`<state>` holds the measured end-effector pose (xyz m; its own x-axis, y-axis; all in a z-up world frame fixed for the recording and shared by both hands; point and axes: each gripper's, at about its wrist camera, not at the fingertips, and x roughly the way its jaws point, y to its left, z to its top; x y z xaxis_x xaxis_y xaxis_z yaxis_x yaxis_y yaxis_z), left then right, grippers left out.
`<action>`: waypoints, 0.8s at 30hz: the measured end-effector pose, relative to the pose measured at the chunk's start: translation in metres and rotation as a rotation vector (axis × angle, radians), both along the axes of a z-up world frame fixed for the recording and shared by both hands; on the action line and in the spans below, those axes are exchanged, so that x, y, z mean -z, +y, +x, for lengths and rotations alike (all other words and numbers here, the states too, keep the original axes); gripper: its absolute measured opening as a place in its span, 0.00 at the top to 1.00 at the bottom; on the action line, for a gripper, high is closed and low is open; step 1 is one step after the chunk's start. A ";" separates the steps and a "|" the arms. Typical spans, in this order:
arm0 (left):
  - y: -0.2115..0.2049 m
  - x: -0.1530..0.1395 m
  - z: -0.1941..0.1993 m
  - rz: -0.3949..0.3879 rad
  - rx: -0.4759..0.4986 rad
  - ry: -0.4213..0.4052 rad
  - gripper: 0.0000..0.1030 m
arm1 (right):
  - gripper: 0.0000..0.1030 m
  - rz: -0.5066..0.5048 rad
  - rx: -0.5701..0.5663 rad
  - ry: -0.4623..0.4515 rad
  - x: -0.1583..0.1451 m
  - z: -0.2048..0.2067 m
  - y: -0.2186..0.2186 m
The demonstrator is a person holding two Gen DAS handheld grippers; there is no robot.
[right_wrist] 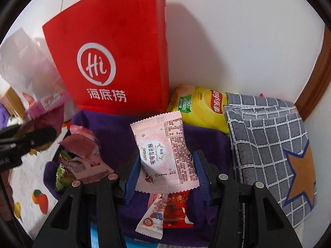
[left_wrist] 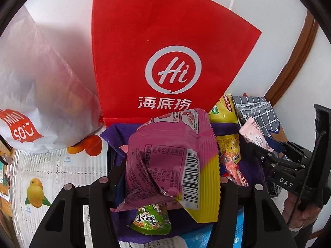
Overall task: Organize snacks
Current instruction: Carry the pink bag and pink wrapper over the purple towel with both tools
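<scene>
My left gripper (left_wrist: pixel 168 177) is shut on a pink and yellow snack packet (left_wrist: pixel 171 157) and holds it above a purple cloth (left_wrist: pixel 186 219) strewn with snacks. A green packet (left_wrist: pixel 152 220) lies under it. My right gripper (right_wrist: pixel 165 173) is shut on a pale pink snowflake-crisp packet (right_wrist: pixel 165 153) above the same purple cloth (right_wrist: pixel 111 132). Small packets (right_wrist: pixel 163 212) lie below it. The right gripper also shows at the right of the left wrist view (left_wrist: pixel 256 142), and the left one at the left of the right wrist view (right_wrist: pixel 37 136).
A red paper bag (left_wrist: pixel 157 49) stands behind the cloth against the white wall, with a white Miniso bag (left_wrist: pixel 41 95) to its left. A yellow Lay's chip bag (right_wrist: pixel 204 107) and a grey checked fabric bin (right_wrist: pixel 269 144) sit to the right. A fruit-print mat (left_wrist: pixel 47 177) covers the table.
</scene>
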<state>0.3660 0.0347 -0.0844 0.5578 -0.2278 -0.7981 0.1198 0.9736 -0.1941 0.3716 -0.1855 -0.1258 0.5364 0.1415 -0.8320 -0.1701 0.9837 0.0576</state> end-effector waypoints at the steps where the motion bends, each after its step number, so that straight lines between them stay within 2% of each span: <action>1: 0.001 0.000 0.000 0.000 0.000 -0.001 0.47 | 0.51 -0.002 0.002 0.002 0.000 0.000 -0.002; 16: 0.006 0.001 -0.003 0.011 -0.012 -0.007 0.47 | 0.51 0.000 0.041 -0.031 -0.011 0.000 -0.019; 24: 0.010 0.002 -0.001 0.005 -0.025 -0.004 0.47 | 0.51 -0.004 0.048 -0.019 -0.009 0.001 -0.022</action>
